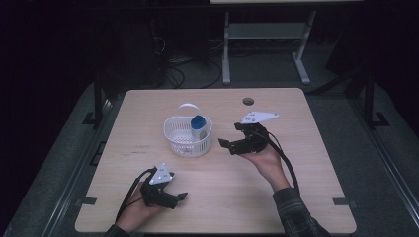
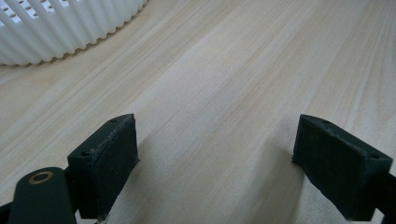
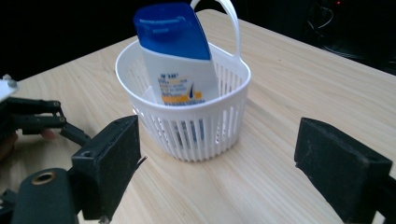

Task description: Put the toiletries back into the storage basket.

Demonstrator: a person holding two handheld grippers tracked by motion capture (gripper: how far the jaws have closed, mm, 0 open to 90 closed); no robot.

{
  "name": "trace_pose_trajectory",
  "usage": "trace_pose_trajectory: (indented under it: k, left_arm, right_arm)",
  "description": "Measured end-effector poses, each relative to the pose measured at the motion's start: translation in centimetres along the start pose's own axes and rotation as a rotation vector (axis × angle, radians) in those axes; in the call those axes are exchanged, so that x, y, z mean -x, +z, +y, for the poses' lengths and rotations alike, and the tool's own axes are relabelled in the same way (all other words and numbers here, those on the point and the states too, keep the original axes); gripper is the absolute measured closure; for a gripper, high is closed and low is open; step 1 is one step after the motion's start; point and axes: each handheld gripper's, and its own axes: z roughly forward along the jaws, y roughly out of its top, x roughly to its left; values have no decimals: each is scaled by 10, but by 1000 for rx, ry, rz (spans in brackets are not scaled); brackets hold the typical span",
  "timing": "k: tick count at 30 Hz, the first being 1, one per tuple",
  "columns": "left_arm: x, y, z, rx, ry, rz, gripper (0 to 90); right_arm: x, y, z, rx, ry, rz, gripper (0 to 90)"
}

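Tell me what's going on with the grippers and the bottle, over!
Left gripper open, low on the table. Right gripper open, empty, beside the basket. Bottle stands tilted inside the basket, blue cap up. Nothing in the way.

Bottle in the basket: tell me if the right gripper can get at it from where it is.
Probably yes. The right gripper is open beside the basket, and the bottle leans with its blue cap above the rim, bare table between.
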Motion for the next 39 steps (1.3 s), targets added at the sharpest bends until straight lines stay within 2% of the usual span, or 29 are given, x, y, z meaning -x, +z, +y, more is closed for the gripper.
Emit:
trace_pose_trajectory:
  k: [21,33,39]
  left_arm:
    - [0,0,0,5,-3,1,128]
    - [0,0,0,0,0,0,128]
    - [0,0,0,3,-2,0,128]
  right_arm:
    - [12,-43,-53,-4,45,-58,140]
    - [16,-67,-88,-93,67,-129,139]
    - [18,-79,-104,-98,86,-164,136]
